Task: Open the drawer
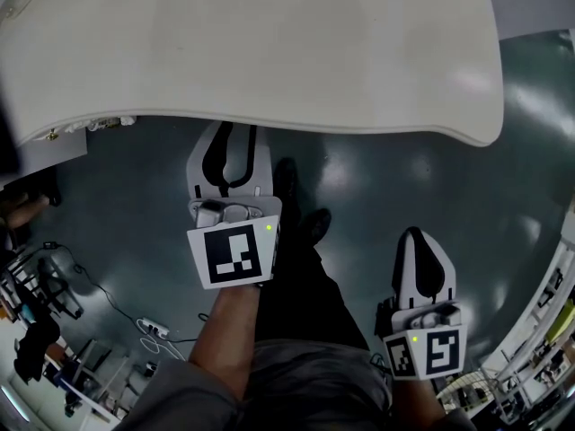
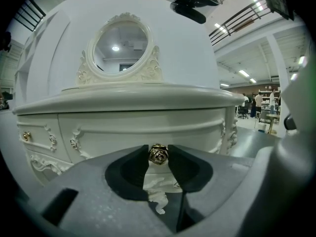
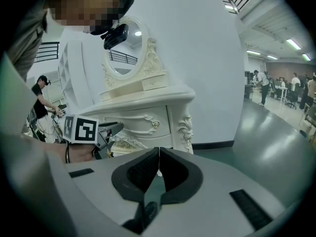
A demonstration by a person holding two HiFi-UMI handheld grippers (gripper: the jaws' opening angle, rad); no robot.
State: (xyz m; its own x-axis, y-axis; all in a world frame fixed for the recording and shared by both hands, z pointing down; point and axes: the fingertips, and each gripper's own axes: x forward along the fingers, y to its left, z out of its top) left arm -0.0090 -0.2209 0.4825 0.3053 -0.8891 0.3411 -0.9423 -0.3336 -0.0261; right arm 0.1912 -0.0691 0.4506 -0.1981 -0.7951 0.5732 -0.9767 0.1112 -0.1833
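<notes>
Under the overhanging edge of the dressing table's worktop (image 1: 269, 52), our left gripper (image 1: 231, 135) reaches in at the drawer (image 2: 123, 127), the wide curved front just below the top and beneath the oval mirror (image 2: 120, 46). Its fingers (image 2: 180, 164) pinch the gold rose-shaped knob (image 2: 158, 154) from either side, with the knob right at their tips and the white carved ornament showing just below it. The drawer front runs crosswise to us and looks flush with the carcass, so we judge it not yet opened. The knob lies straight ahead of the left fingers, so the pull ought to come straight back toward us, square to the front, or the tips may slip off such a small round knob. Our right gripper (image 1: 414, 236) hangs well apart, lower and off to the right over the floor, its fingers pressed together on nothing, so the left is the nearer one.
</notes>
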